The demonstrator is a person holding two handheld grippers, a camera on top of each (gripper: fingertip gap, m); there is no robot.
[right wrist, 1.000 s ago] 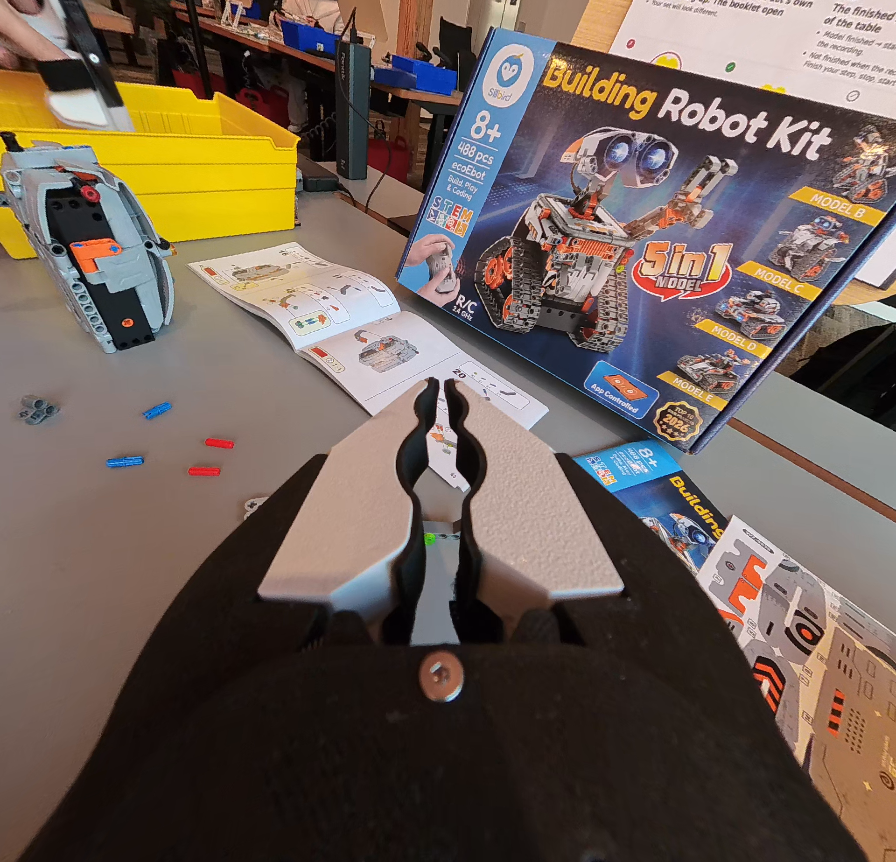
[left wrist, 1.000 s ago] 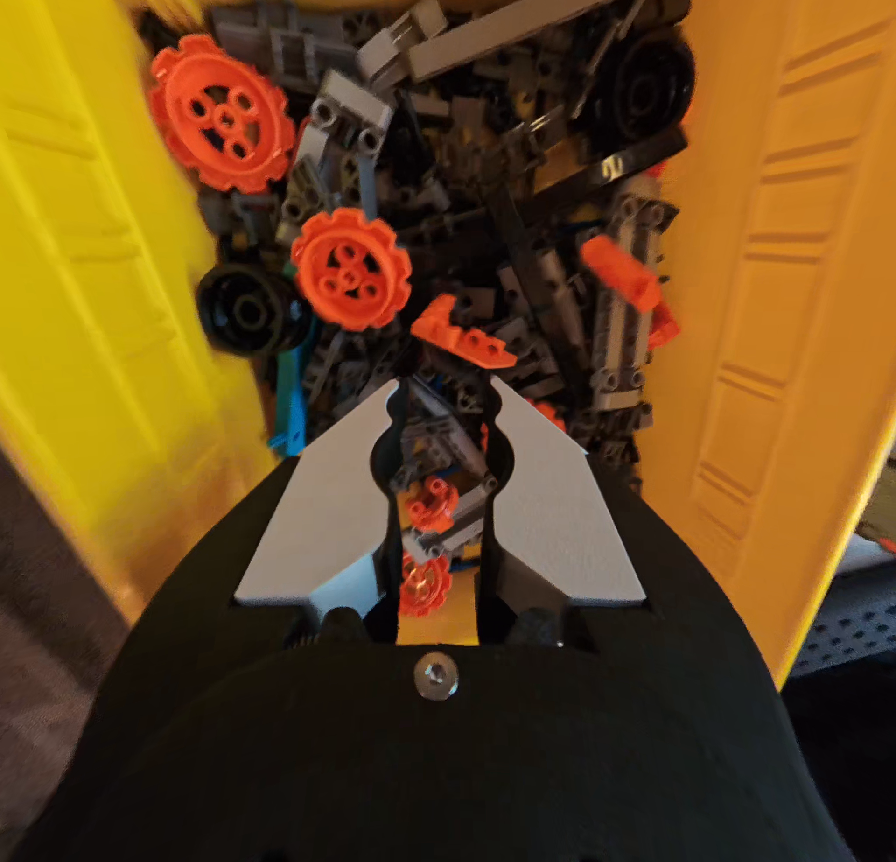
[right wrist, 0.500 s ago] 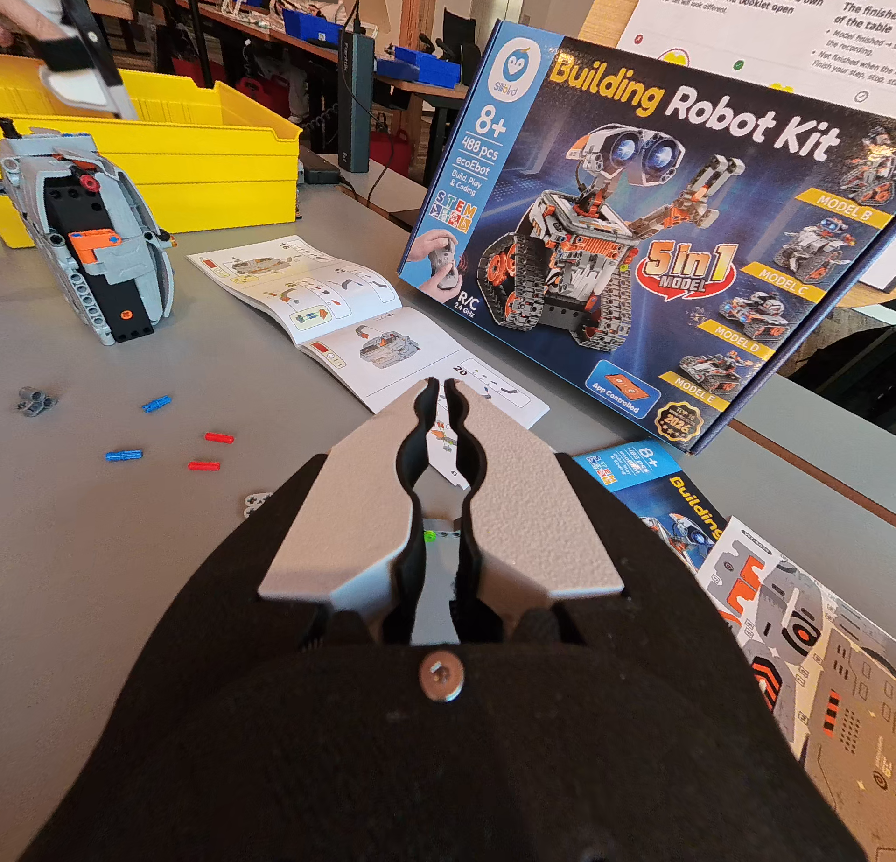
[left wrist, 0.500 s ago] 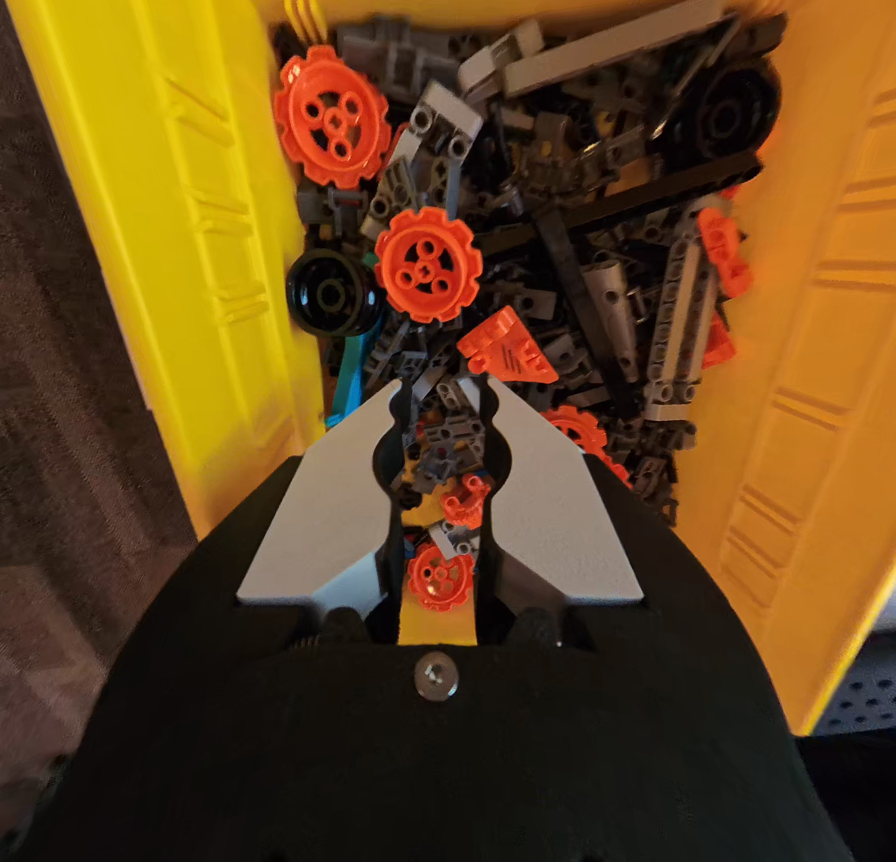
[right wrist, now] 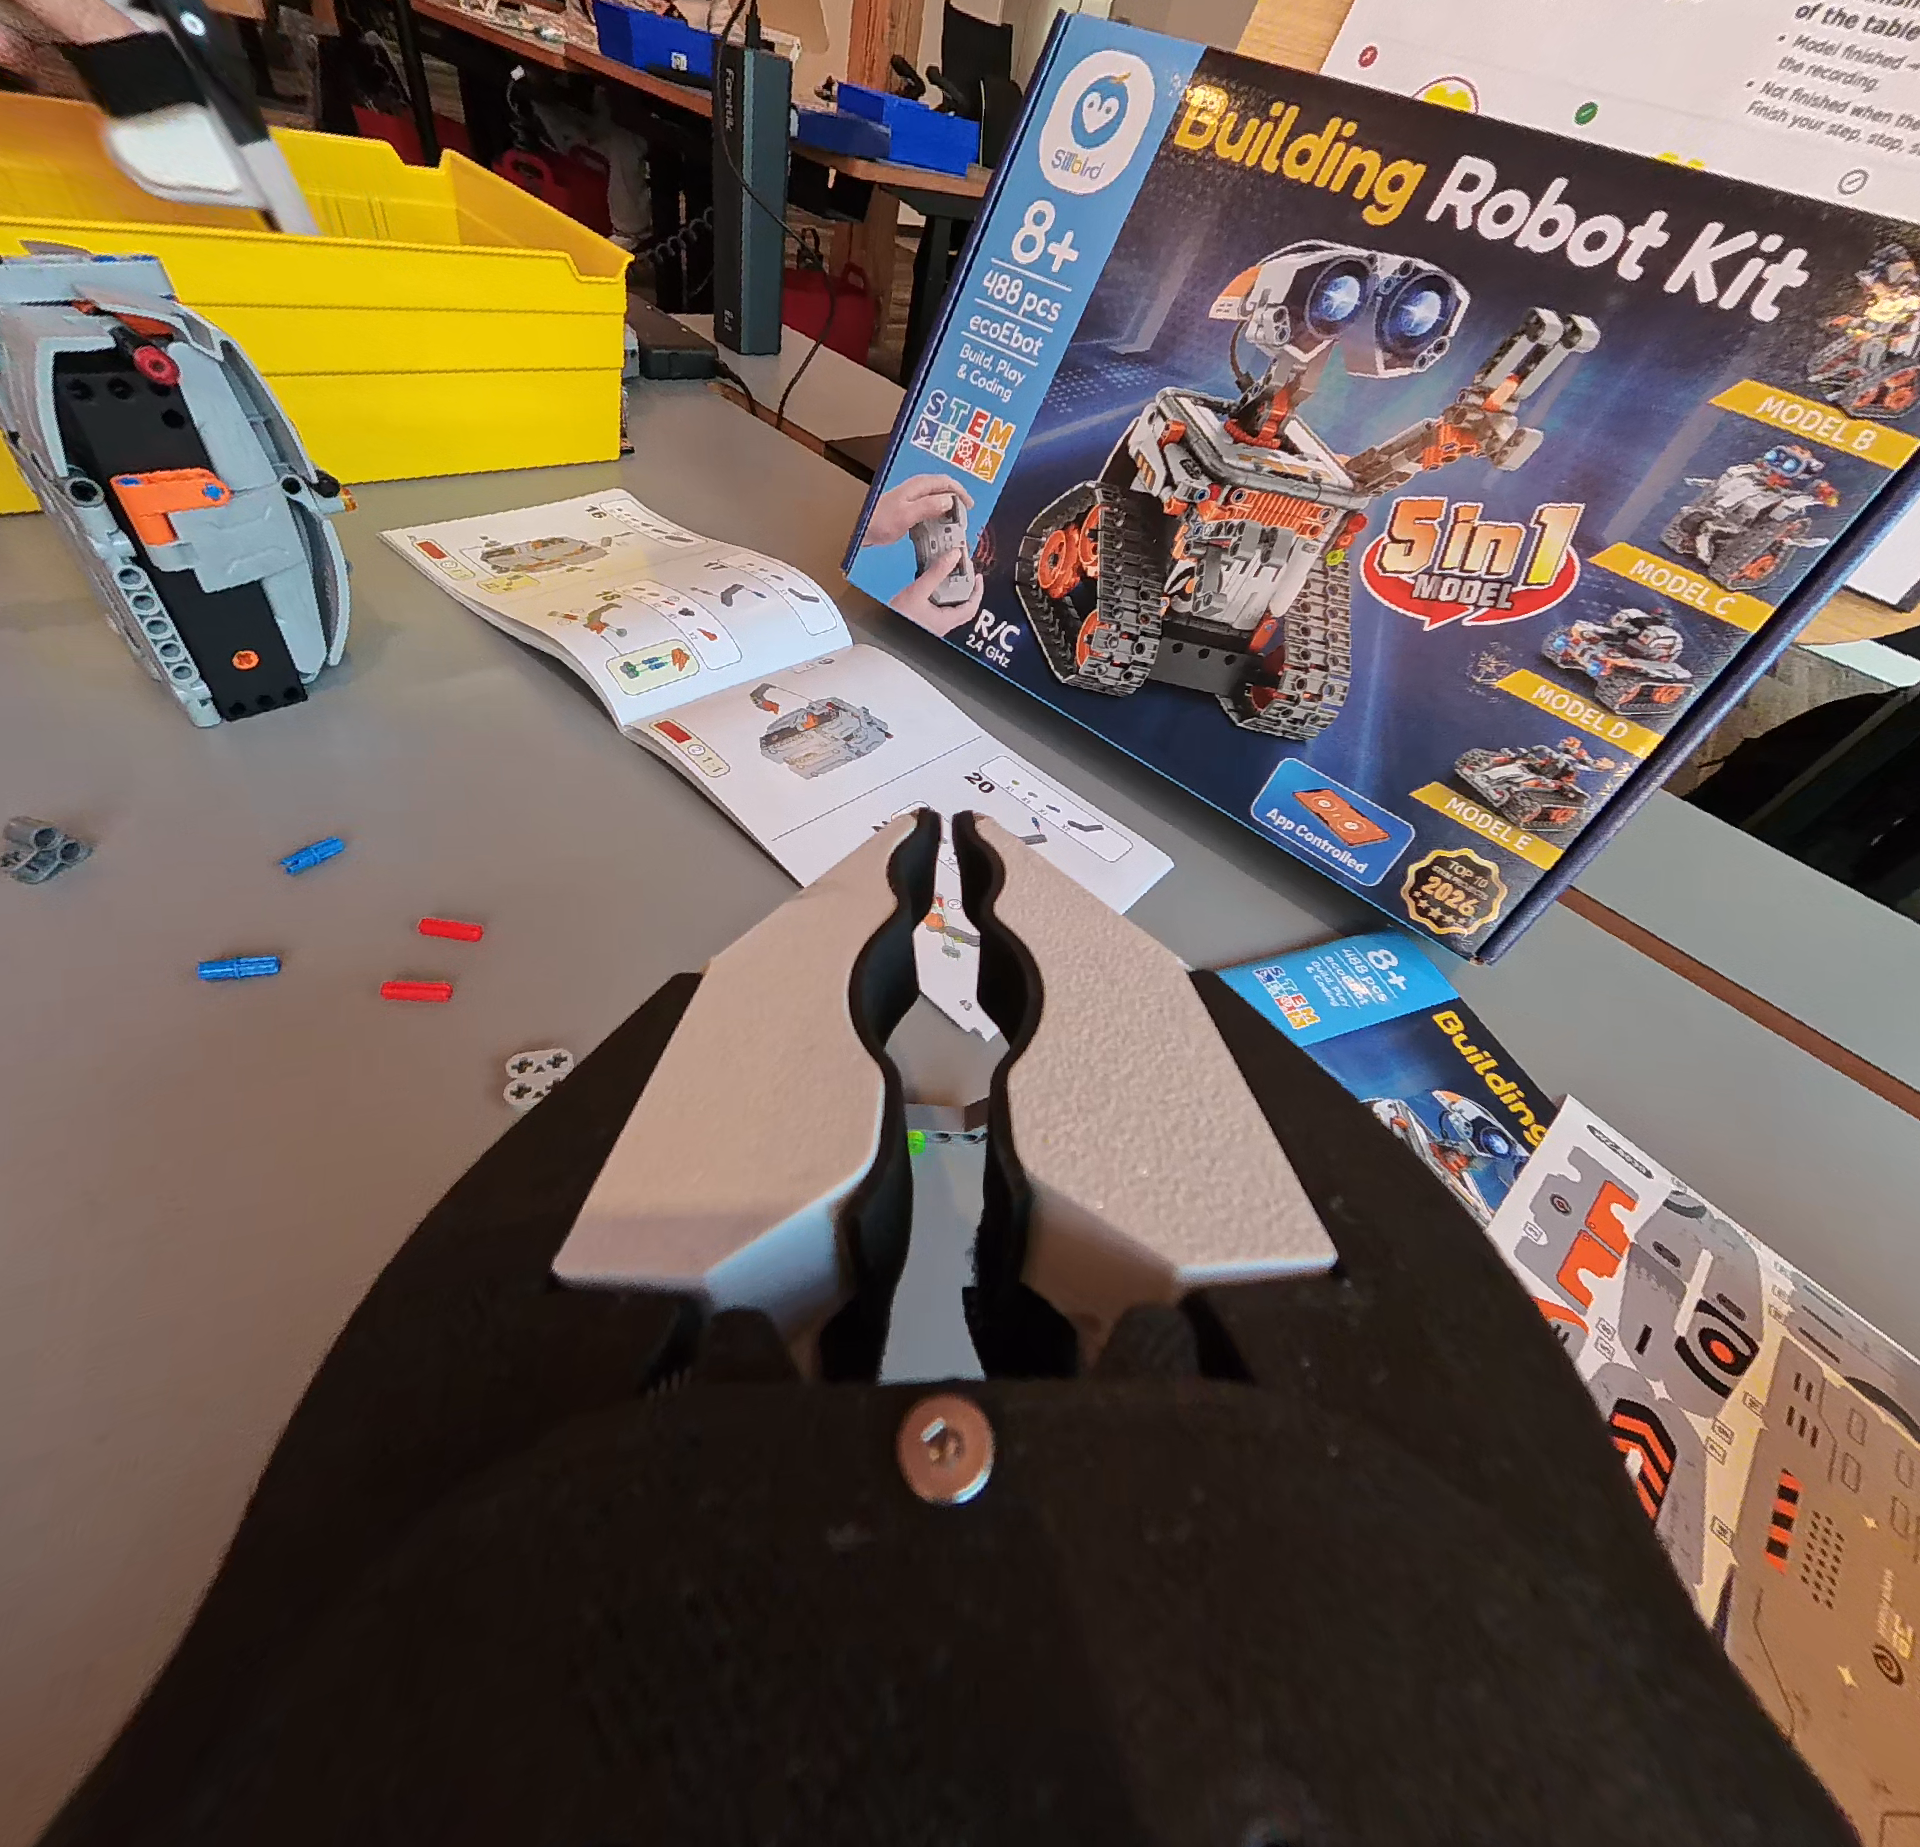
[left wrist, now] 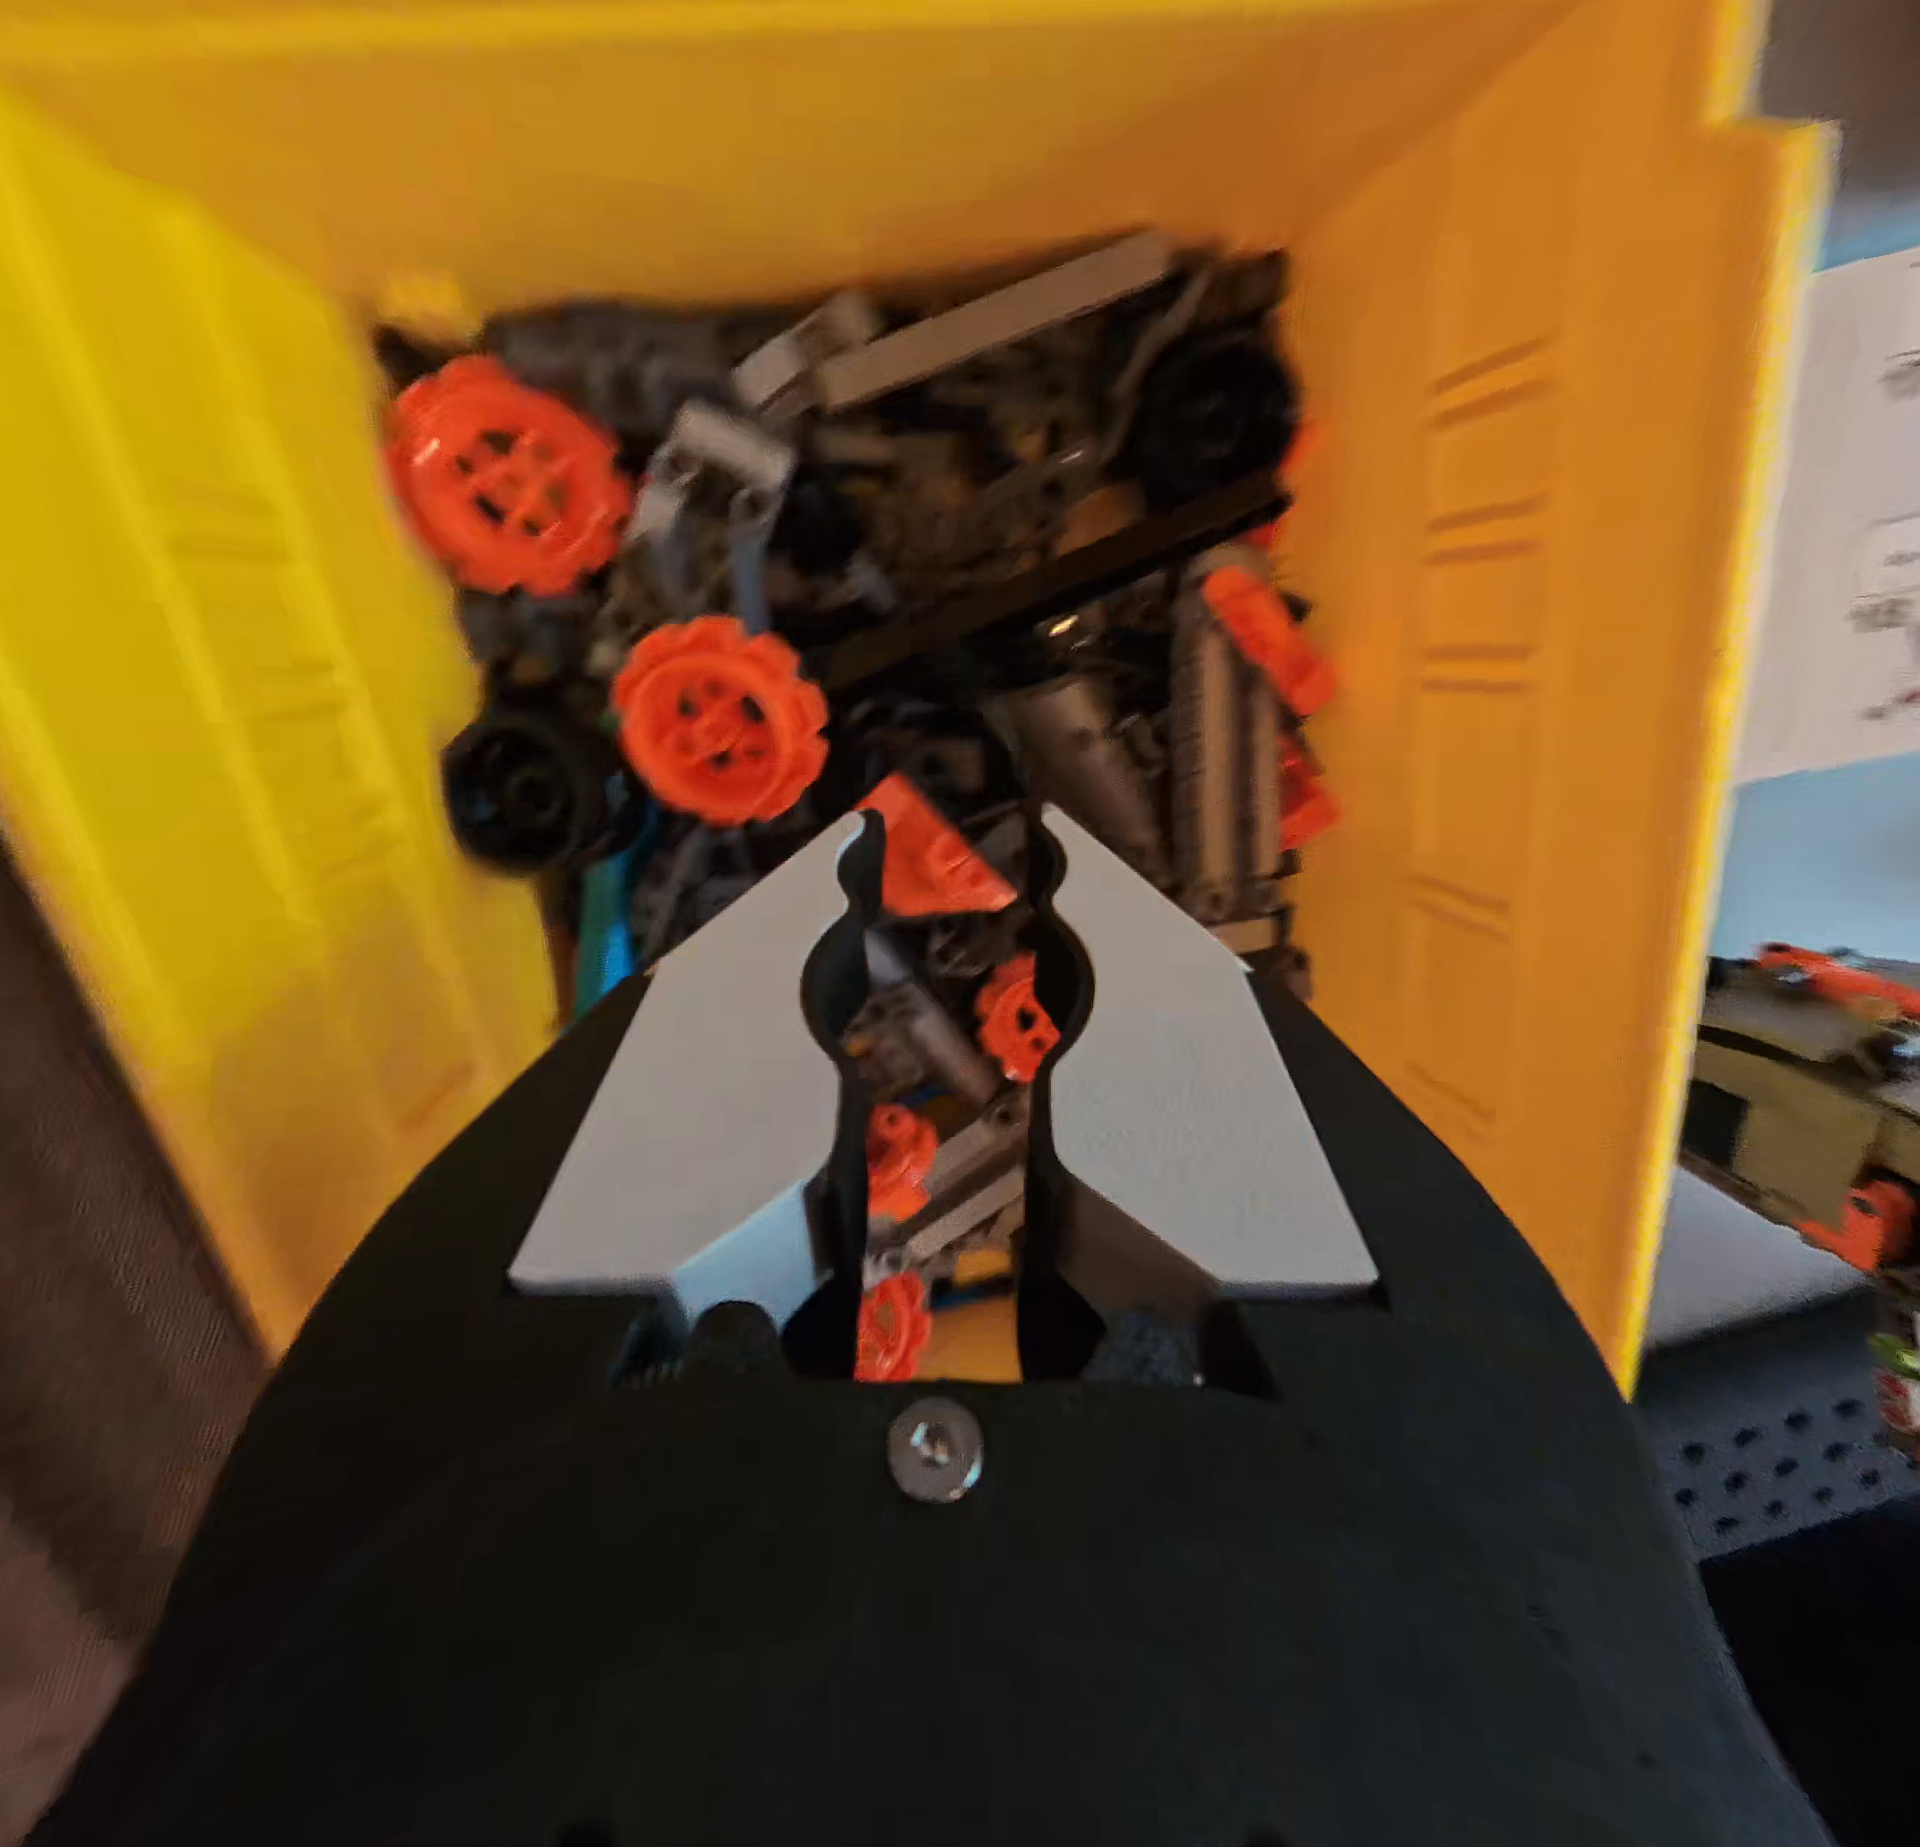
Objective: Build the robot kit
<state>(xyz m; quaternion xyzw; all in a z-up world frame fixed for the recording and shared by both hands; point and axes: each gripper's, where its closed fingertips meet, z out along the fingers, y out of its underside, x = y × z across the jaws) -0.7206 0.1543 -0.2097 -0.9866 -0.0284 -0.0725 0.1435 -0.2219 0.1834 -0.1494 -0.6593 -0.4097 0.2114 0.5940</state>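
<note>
The left gripper (left wrist: 951,831) is hanging over the loose parts (left wrist: 935,571) heaped in the yellow bin (left wrist: 1507,654), jaws apart and empty, an orange wedge piece (left wrist: 935,867) lying just below its tips. The blur is hiding finer parts. The right gripper (right wrist: 943,826) is hovering above the open instruction booklet (right wrist: 727,654) on the grey table (right wrist: 312,1122), jaws nearly together, gripping nothing.
</note>
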